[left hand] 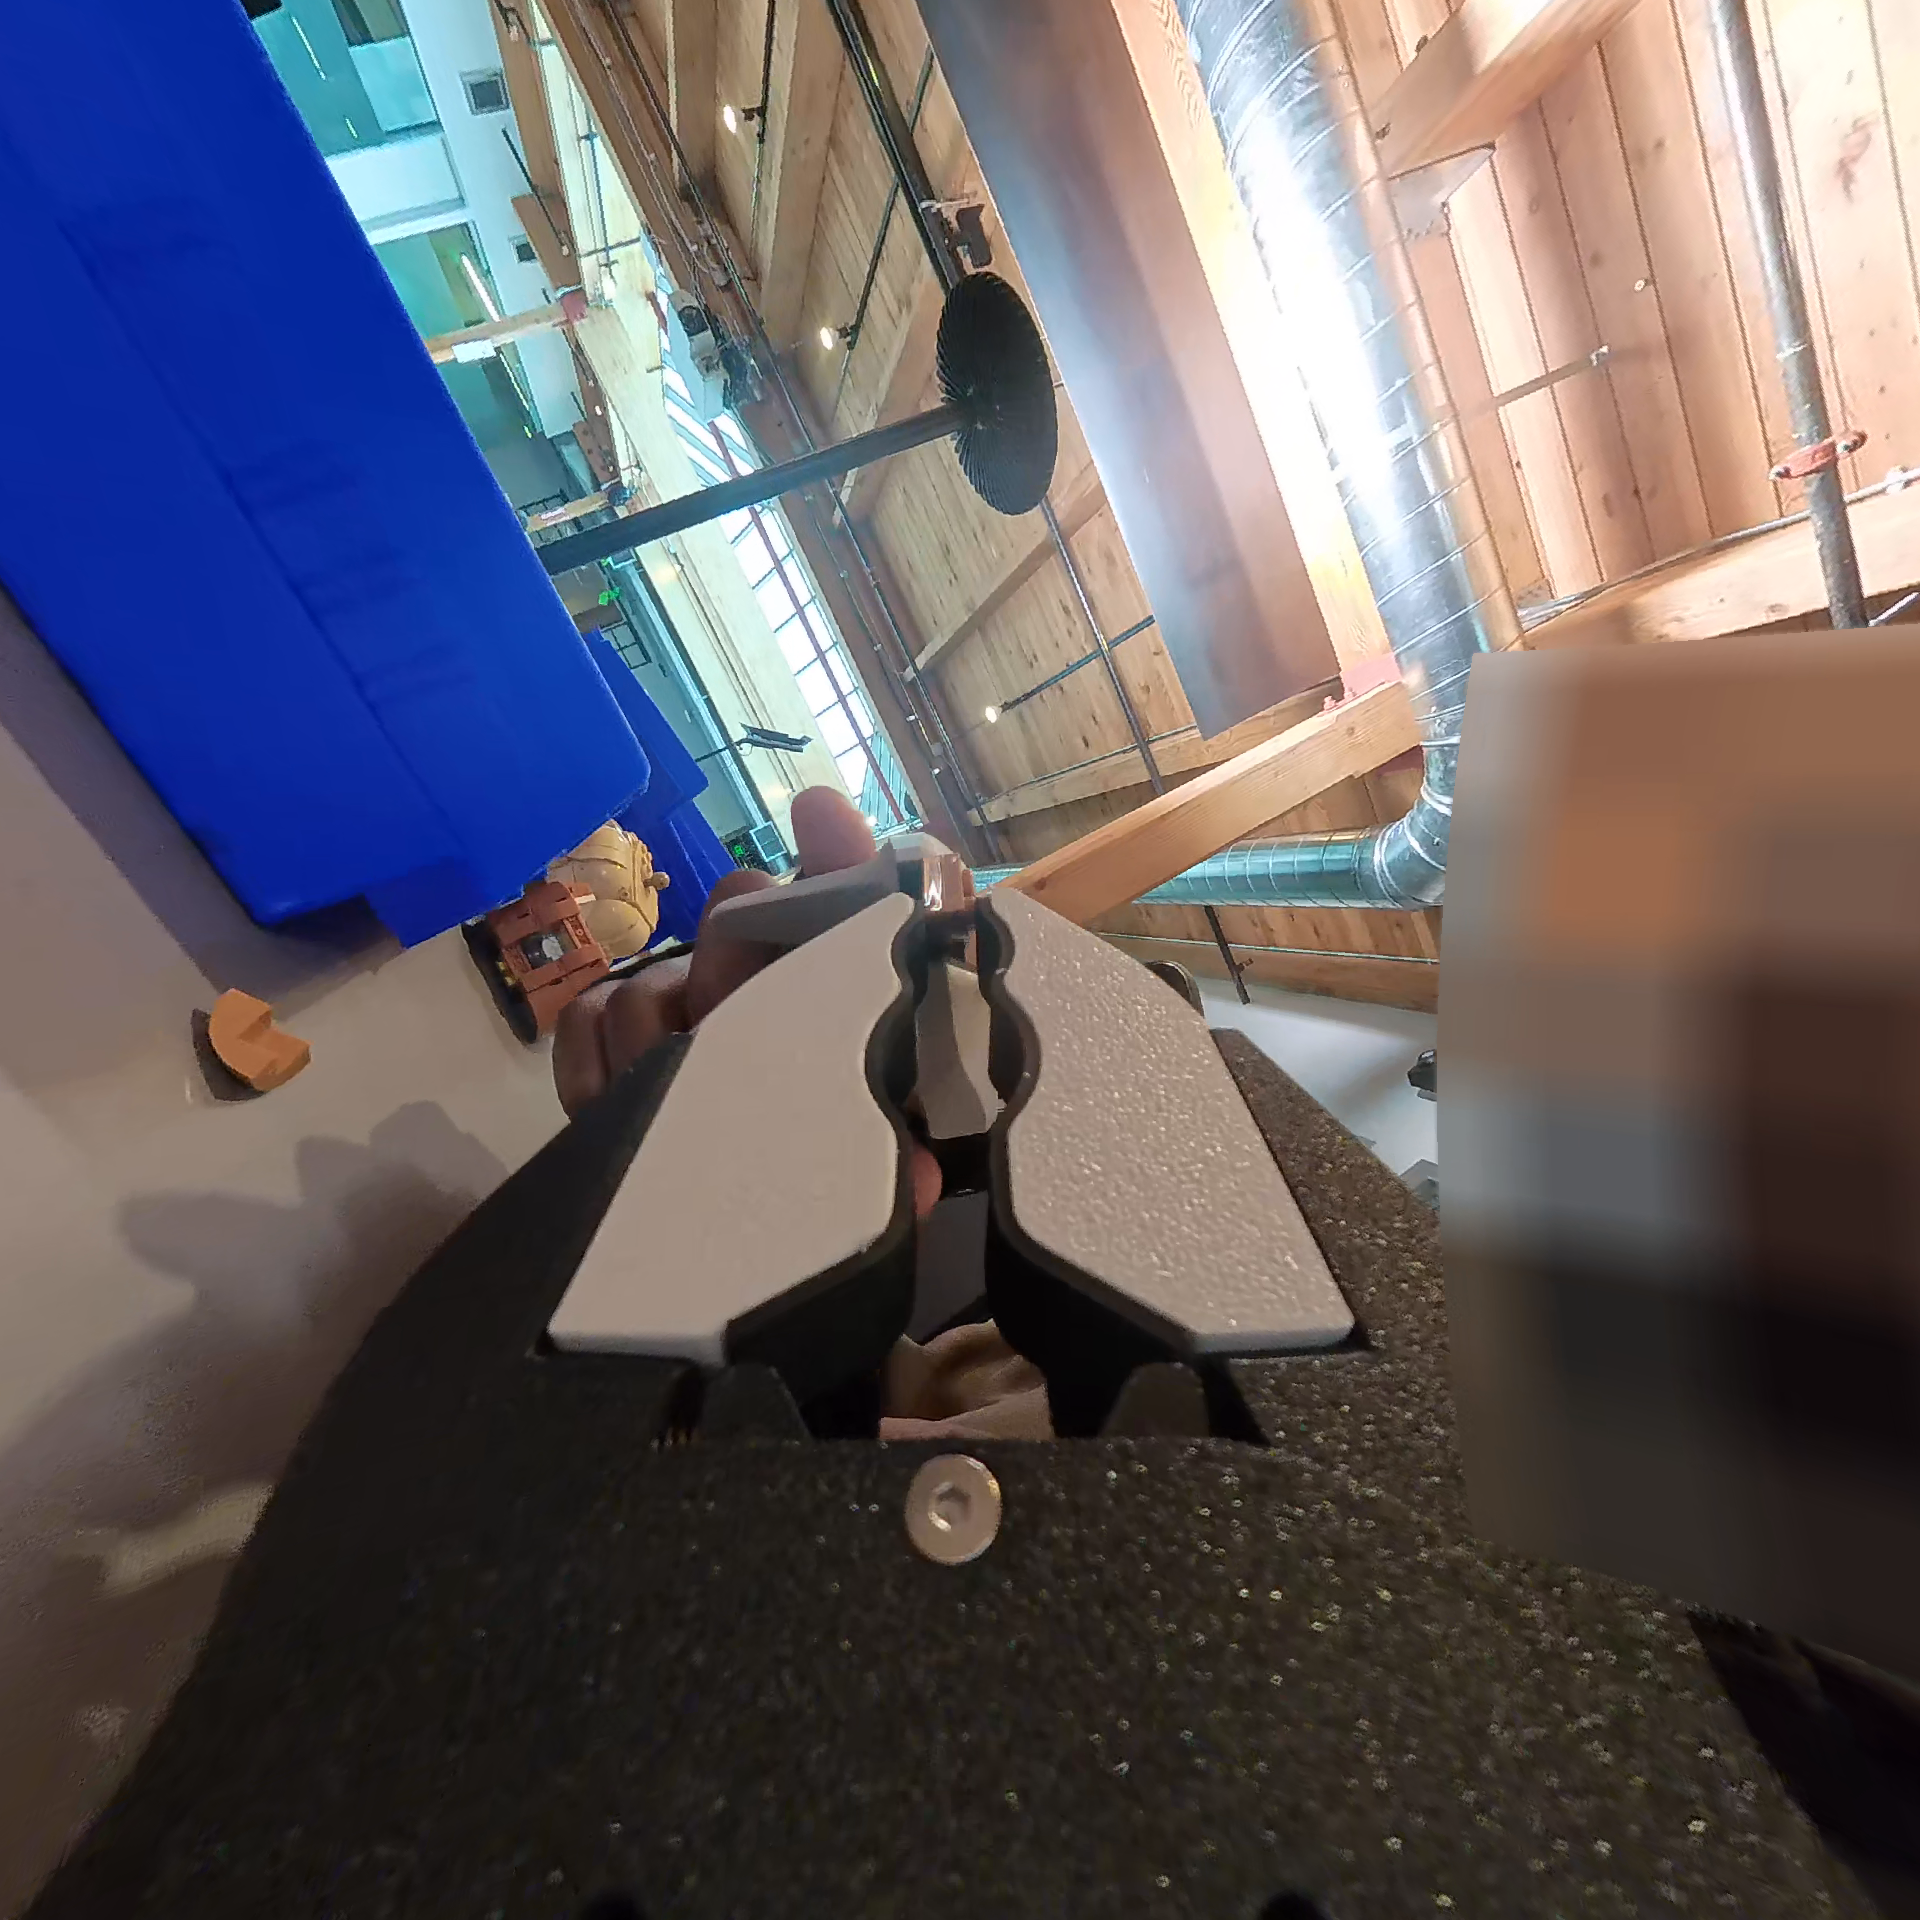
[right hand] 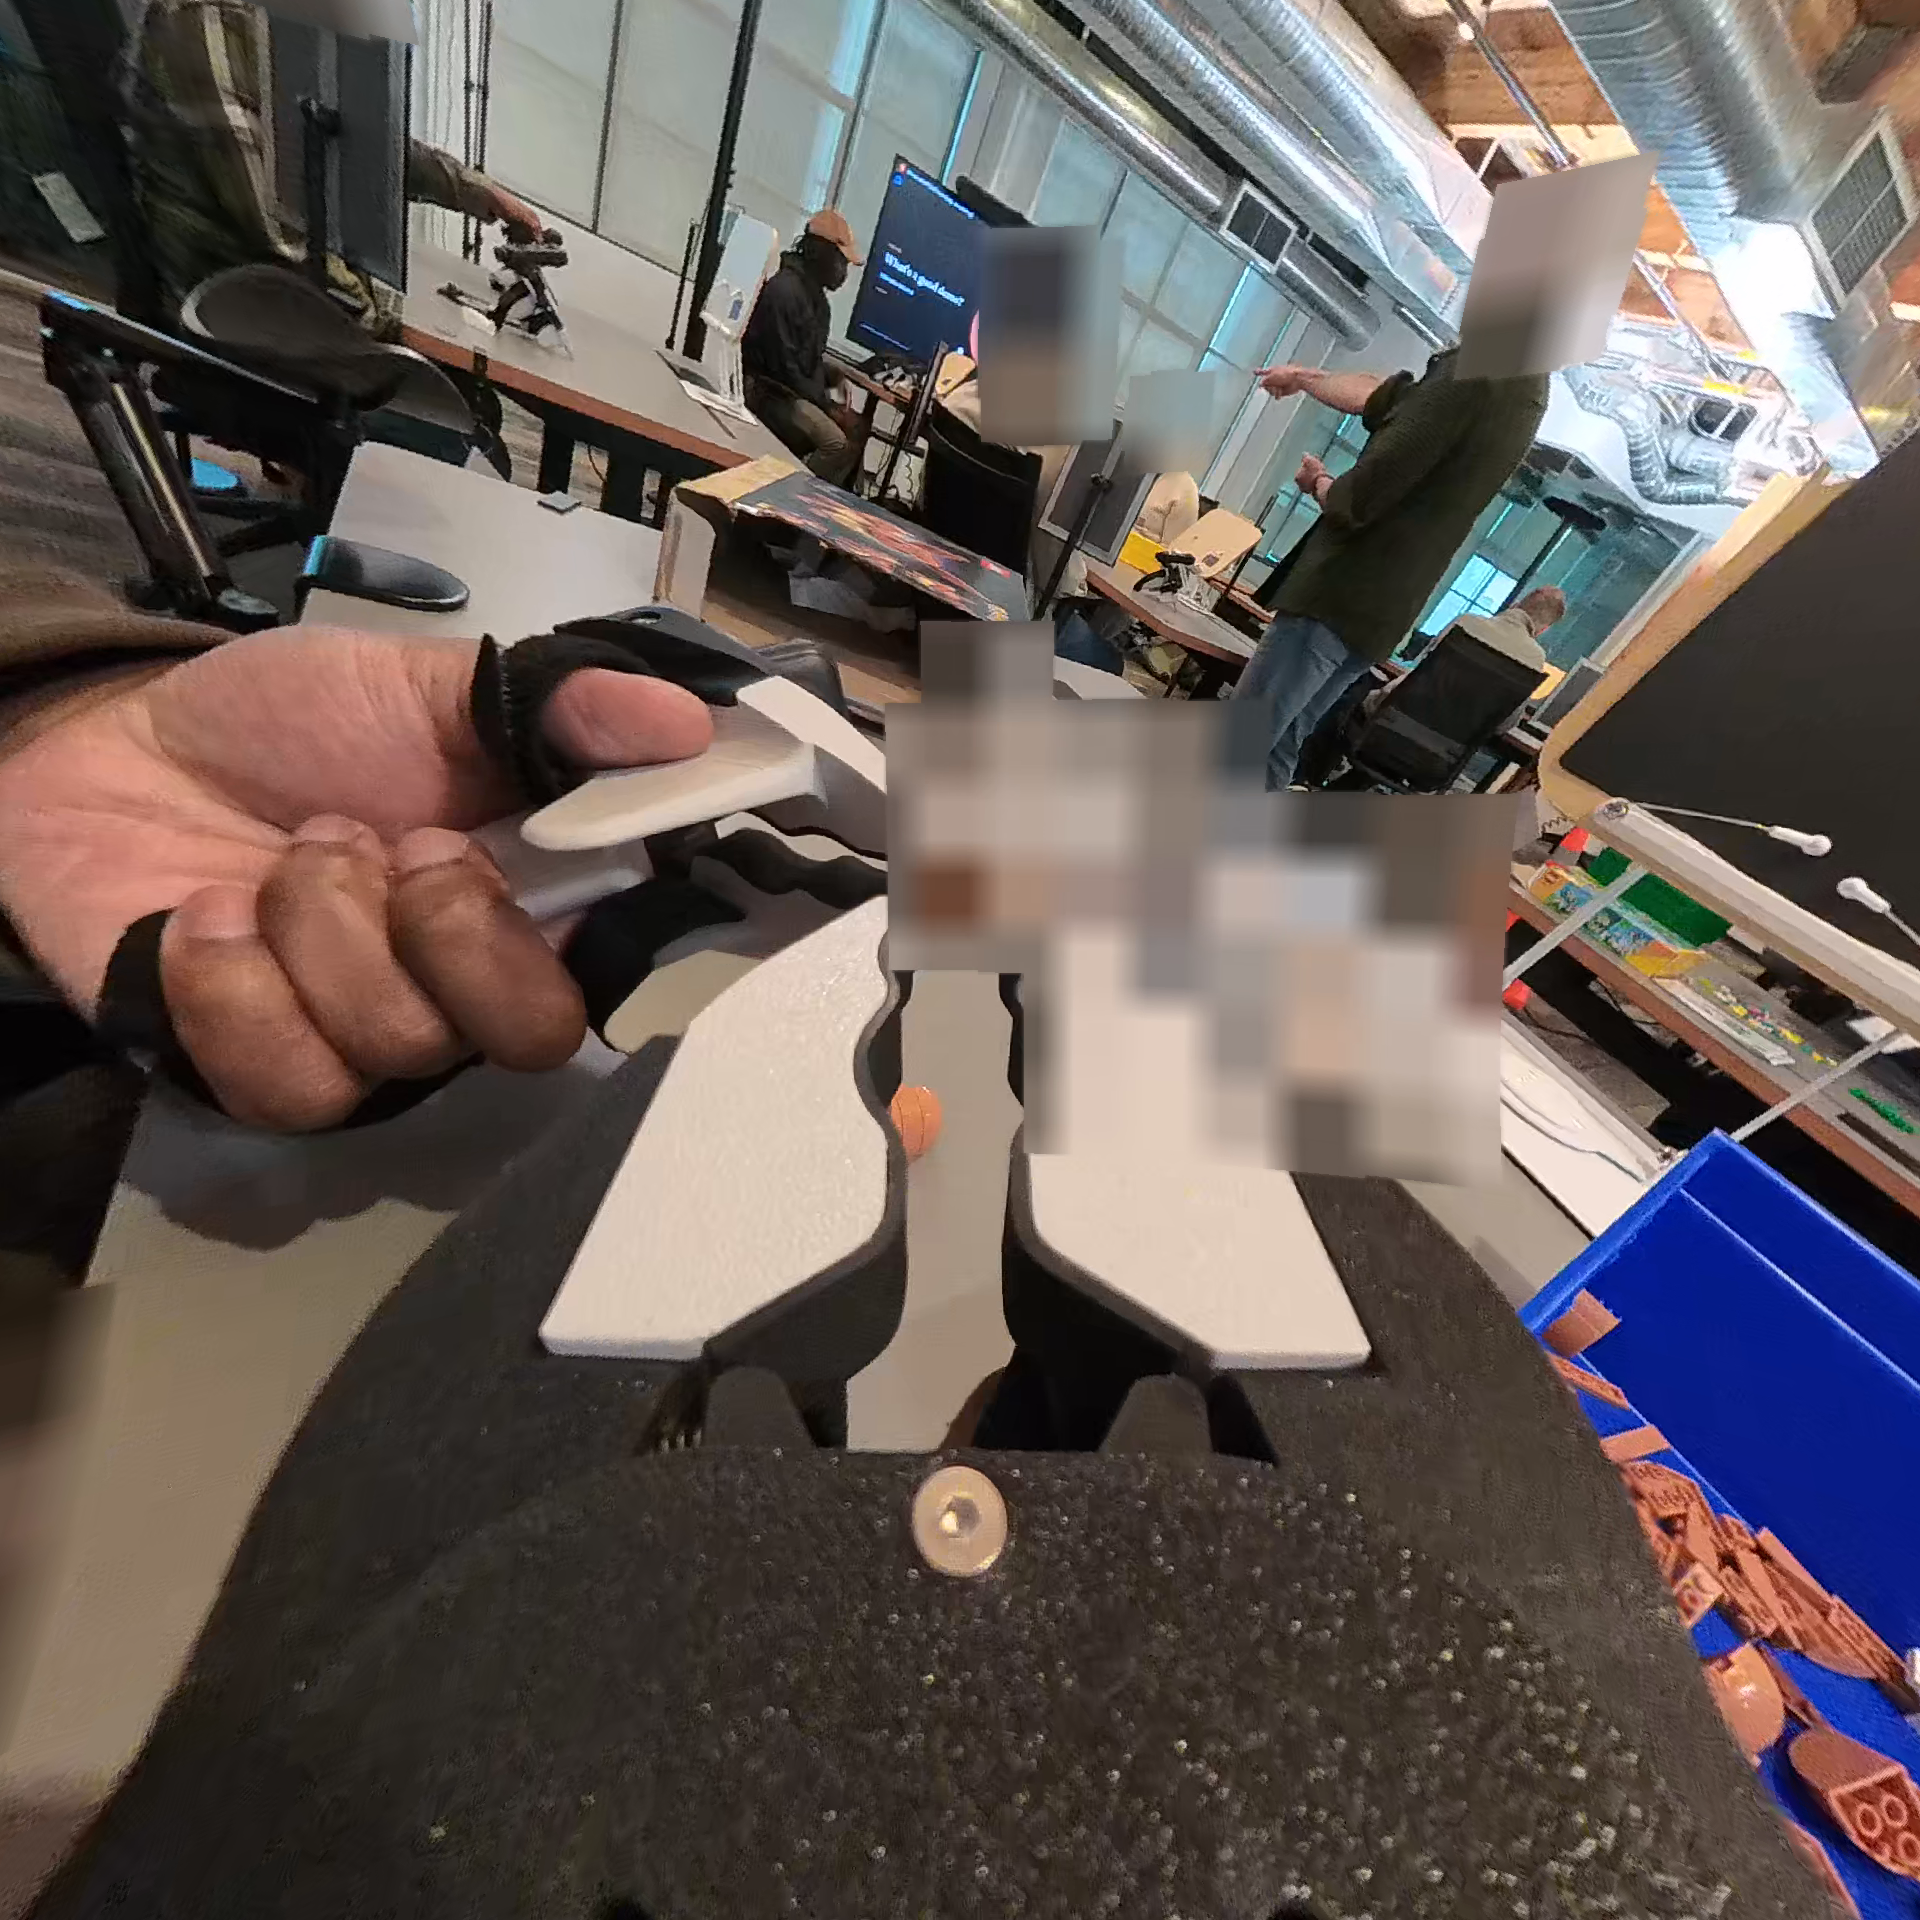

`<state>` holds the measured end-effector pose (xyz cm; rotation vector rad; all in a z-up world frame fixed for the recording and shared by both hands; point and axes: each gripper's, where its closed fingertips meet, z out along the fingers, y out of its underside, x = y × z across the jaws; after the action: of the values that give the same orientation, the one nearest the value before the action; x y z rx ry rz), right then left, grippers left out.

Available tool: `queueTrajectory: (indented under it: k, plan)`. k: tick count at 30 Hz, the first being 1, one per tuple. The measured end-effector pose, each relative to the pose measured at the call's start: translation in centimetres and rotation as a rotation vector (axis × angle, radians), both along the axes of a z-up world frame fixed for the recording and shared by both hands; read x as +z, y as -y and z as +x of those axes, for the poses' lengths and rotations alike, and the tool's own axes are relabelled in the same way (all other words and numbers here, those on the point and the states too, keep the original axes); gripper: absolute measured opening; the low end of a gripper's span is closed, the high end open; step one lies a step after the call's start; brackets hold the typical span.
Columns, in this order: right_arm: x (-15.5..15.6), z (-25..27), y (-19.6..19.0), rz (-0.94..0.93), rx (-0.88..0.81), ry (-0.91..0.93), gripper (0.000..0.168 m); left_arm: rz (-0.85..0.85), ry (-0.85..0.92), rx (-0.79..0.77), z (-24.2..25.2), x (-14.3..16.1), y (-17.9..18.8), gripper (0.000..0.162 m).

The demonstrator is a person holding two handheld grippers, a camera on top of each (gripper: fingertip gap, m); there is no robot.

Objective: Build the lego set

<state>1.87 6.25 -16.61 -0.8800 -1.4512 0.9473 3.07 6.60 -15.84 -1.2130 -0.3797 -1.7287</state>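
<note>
Left gripper [left hand: 951, 914] is pinching a small brown lego piece [left hand: 943, 896] right at its tips, tilted up off the grey table [left hand: 156, 1195]. Right gripper [right hand: 956, 997]: tips blurred out, can't tell. Brown bricks [right hand: 1756, 1600] fill the blue bin [right hand: 1766, 1340].

- Left gripper [left hand: 951, 920]: fingers nearly closed on a small brown piece [left hand: 943, 885]; other gripper's finger and a hand [left hand: 665, 997] crowd directly ahead
- Blue bins [left hand: 260, 499]: wall off the table's [left hand: 125, 1195] far side; bare surface before them, save a tan curved brick [left hand: 255, 1042] and a brown-and-cream model [left hand: 571, 935]
- Right gripper: tips masked; blue bin of brown bricks [right hand: 1766, 1621] close alongside
</note>
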Motion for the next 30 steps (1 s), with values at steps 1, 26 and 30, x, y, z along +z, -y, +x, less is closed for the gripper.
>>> queueTrajectory:
  k: [1,26,30]
  plan:
    - [0.1,0.0,0.0,0.012,0.003,-0.003,0.015,-0.006,0.004,0.004,0.0,0.0,0.0,0.008]
    - [-0.5,2.8,4.5,-0.01,0.648,0.39,0.015,0.07,-0.217,-0.287,3.8,-0.4,3.4,0.01]
    - [-0.2,2.2,4.0,-0.038,0.625,0.355,0.016,0.057,-0.116,-0.25,3.1,0.0,3.0,0.009]
